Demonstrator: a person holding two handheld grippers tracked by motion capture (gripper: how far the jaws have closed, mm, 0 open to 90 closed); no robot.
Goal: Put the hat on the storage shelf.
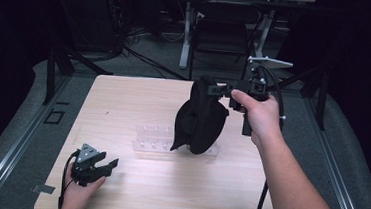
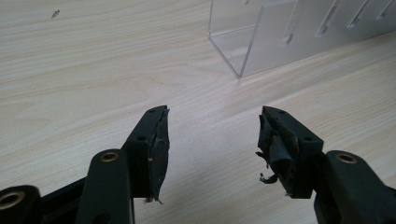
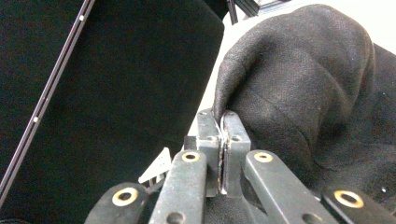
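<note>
A black cloth cap (image 1: 200, 116) hangs in the air over the middle of the wooden table (image 1: 138, 106), its lower edge just above a clear plastic rack (image 1: 153, 141). My right gripper (image 1: 220, 90) is shut on the cap's top edge and points left. In the right gripper view the jaws (image 3: 223, 122) pinch a fold of the black fabric (image 3: 299, 79). My left gripper (image 1: 111, 165) rests on the table at the front left, open and holding nothing. Seen in the left gripper view, its jaws (image 2: 212, 140) stand apart over bare wood, and the rack's near corner (image 2: 243, 46) lies ahead.
A person's hands and forearms come in from the bottom edge. The table has dark floor and metal rails on both sides. Beyond its far edge stand a dark chair (image 1: 221, 34) and stand legs (image 1: 58, 64).
</note>
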